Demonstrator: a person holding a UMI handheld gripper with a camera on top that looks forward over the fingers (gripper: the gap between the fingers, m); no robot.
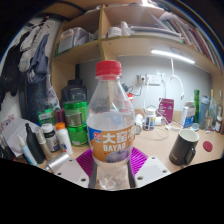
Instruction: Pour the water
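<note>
The place looks like a lived-in dorm room or small home desk corner rather than a kitchen or lab. A wooden desk (205, 152) is crowded with everyday clutter: a black mug (184, 147), a green bottle (75, 113), small toiletry bottles (50, 135) and other jars and containers. Above it a wooden shelf (120, 45) holds boxes, a strip light (172, 56) glows under it, and clothes (35, 45) hang at one side.
</note>
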